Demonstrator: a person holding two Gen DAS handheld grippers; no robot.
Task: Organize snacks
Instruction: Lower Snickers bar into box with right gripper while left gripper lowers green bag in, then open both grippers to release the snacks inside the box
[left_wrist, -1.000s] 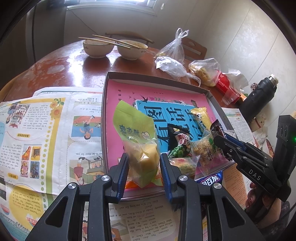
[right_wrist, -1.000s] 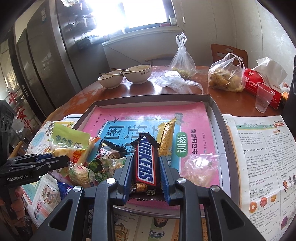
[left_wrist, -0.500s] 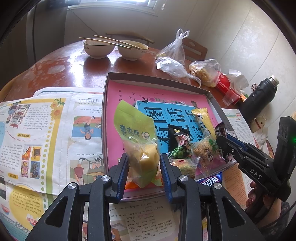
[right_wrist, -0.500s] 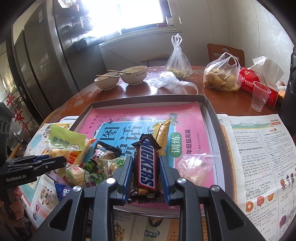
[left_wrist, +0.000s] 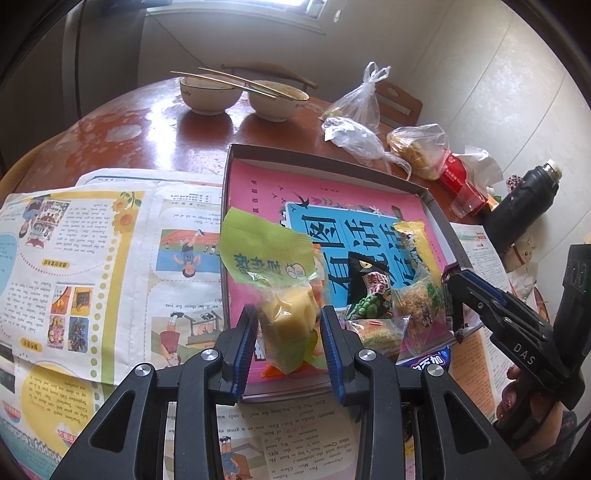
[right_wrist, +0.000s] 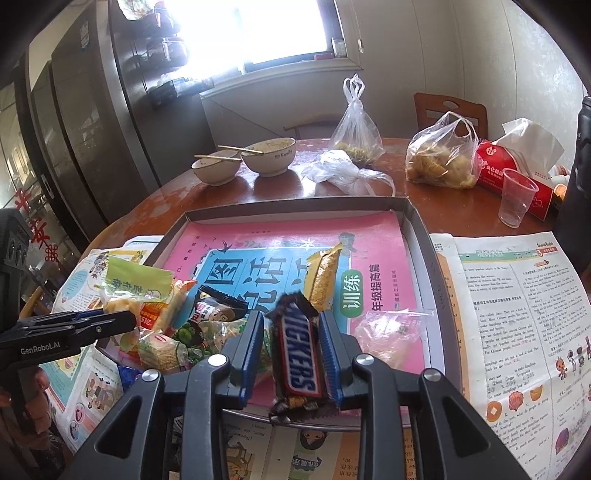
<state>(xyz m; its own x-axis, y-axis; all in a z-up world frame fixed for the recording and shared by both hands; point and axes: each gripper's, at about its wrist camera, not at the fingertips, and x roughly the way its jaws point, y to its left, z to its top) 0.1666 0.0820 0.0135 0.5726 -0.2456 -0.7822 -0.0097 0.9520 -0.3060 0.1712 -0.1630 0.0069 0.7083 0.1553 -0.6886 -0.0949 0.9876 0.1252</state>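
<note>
My left gripper (left_wrist: 289, 314) is shut on a green packet with a yellow cake (left_wrist: 284, 295), held over the near left corner of a shallow grey box (left_wrist: 325, 157) lined with a pink book. In the right wrist view that gripper (right_wrist: 110, 319) comes in from the left, over a heap of snack packets (right_wrist: 192, 332). My right gripper (right_wrist: 291, 317) has a Snickers bar (right_wrist: 299, 354) between its jaws, which are opening. The bar leans on the right pad, with a gap at the left pad. A long yellow packet (right_wrist: 325, 273) and a clear packet (right_wrist: 391, 328) lie in the box (right_wrist: 295, 205).
Colourful newspaper sheets (left_wrist: 92, 258) flank the box on a round wooden table (left_wrist: 147, 129). At the back stand two bowls with chopsticks (left_wrist: 210, 94), tied plastic bags (right_wrist: 439, 155), a red tissue pack (right_wrist: 495, 166), a plastic cup (right_wrist: 515, 195) and a black flask (left_wrist: 524, 206). A person's hand (left_wrist: 532, 417) holds the right gripper.
The right jaws have parted a little, and the Snickers bar now sits loose and tilted between them. The left gripper and its green packet have stayed put.
</note>
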